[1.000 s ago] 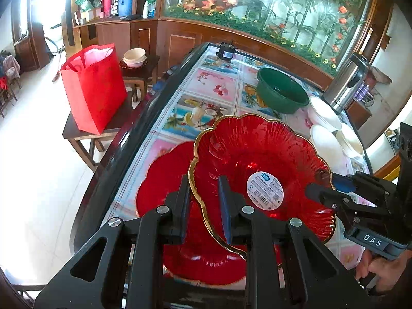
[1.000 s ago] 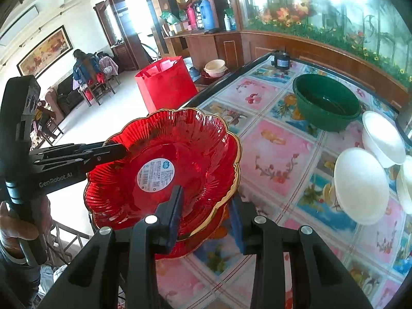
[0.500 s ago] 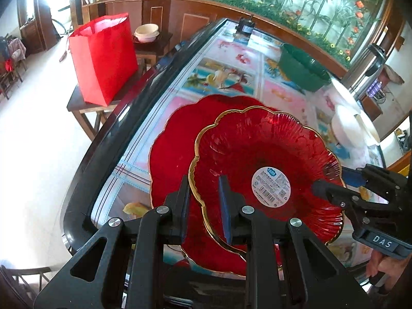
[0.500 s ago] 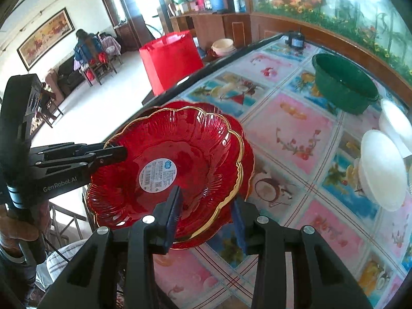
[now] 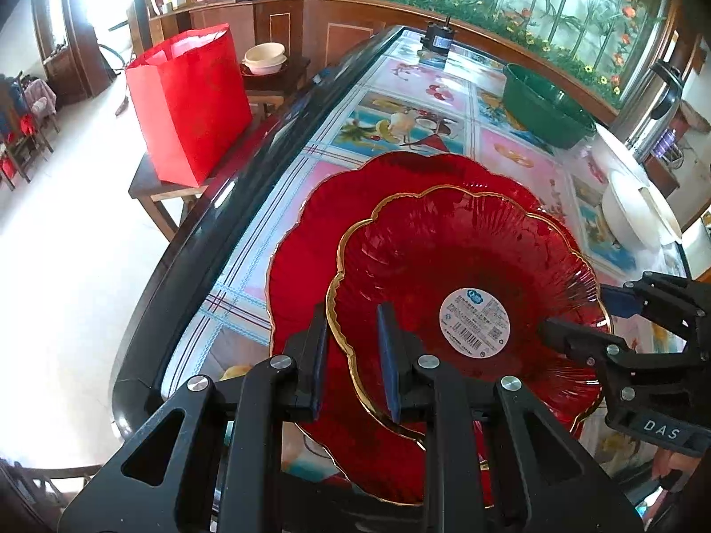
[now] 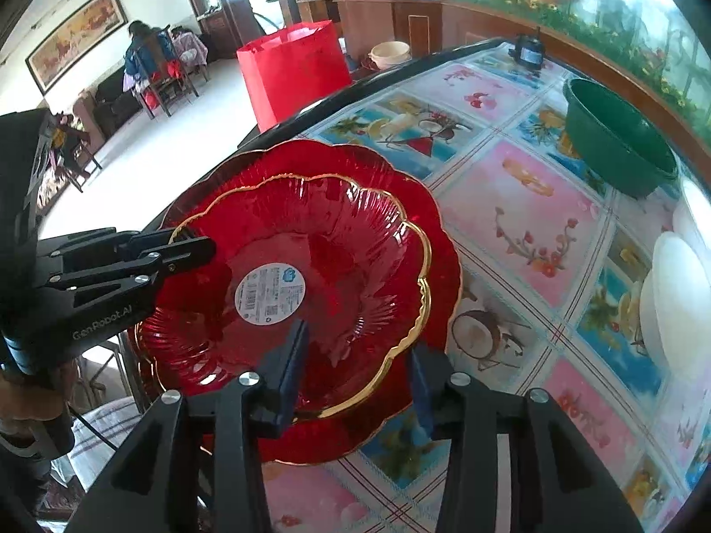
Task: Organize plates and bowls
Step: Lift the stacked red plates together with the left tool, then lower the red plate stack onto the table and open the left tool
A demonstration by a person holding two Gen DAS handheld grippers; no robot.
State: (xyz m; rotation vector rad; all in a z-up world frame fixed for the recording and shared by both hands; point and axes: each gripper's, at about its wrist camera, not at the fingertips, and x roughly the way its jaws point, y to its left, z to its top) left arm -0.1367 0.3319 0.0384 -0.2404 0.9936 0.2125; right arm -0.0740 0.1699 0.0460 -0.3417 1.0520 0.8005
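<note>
- Now the left hand-held gripper (image 5: 351, 355) has its two fingers narrowly apart, and the gold rim of the small red plate (image 5: 466, 284) stands between them; they look clamped on this rim.
- Likewise the right hand-held gripper (image 6: 355, 364) is closed on the opposite rim of the same plate, one finger over the plate and one under it.
- Compared with one second ago, the small red plate is lower and sits more centred over the large red plate (image 5: 311, 240), which shows more of its edge than before.
- The small red plate lies between the two grippers, just above the large one; I cannot tell if they touch.
- On the bench (image 6: 524, 204) a green bowl (image 6: 617, 142) and white bowls (image 6: 675, 293) stand well apart from the red plates.
</note>
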